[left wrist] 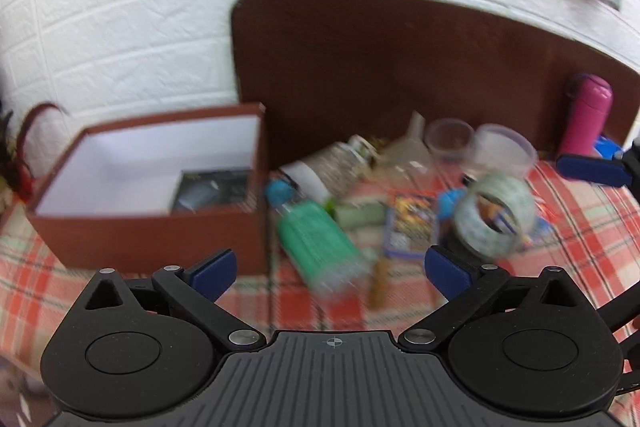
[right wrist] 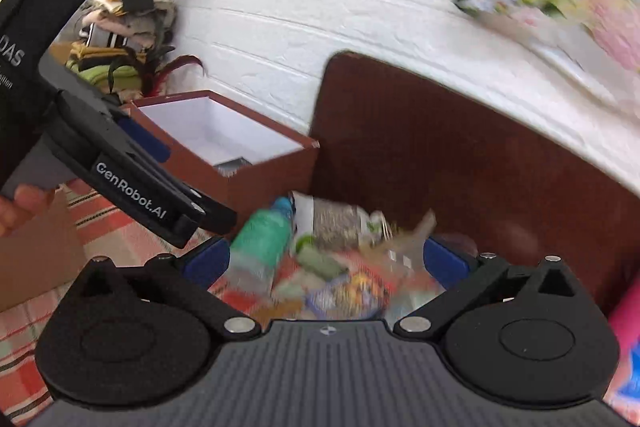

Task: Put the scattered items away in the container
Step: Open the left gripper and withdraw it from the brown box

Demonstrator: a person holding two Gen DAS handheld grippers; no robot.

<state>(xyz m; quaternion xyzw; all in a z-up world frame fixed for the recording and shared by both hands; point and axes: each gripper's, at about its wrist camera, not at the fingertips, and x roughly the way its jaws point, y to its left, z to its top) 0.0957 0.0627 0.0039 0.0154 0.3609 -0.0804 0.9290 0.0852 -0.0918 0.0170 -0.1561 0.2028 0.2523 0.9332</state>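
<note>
My left wrist camera looks forward and down, near the brown box (left wrist: pixel 152 187) and the clutter on the checked cloth (left wrist: pixel 580 227), my right wrist camera looks from further right, tilted, close over the same clutter, both views share the box (right wrist: pixel 224 147) and the white brick wall (right wrist: pixel 320 7)

Box (left wrist: pixel 152 227) is coloured brown outside, white inside. Cloth (left wrist: pixel 48 267) is checked in red, white and green plaid. Bottle (left wrist: pixel 316 239) is tinted green w/ blue cap. Flask (left wrist: pixel 586 115) is coloured pink. Wall (left wrist: pixel 120 27) is patterned w/ white brick. Gripper pads (left wrist: pixel 214 273) are coloured blue.
</note>
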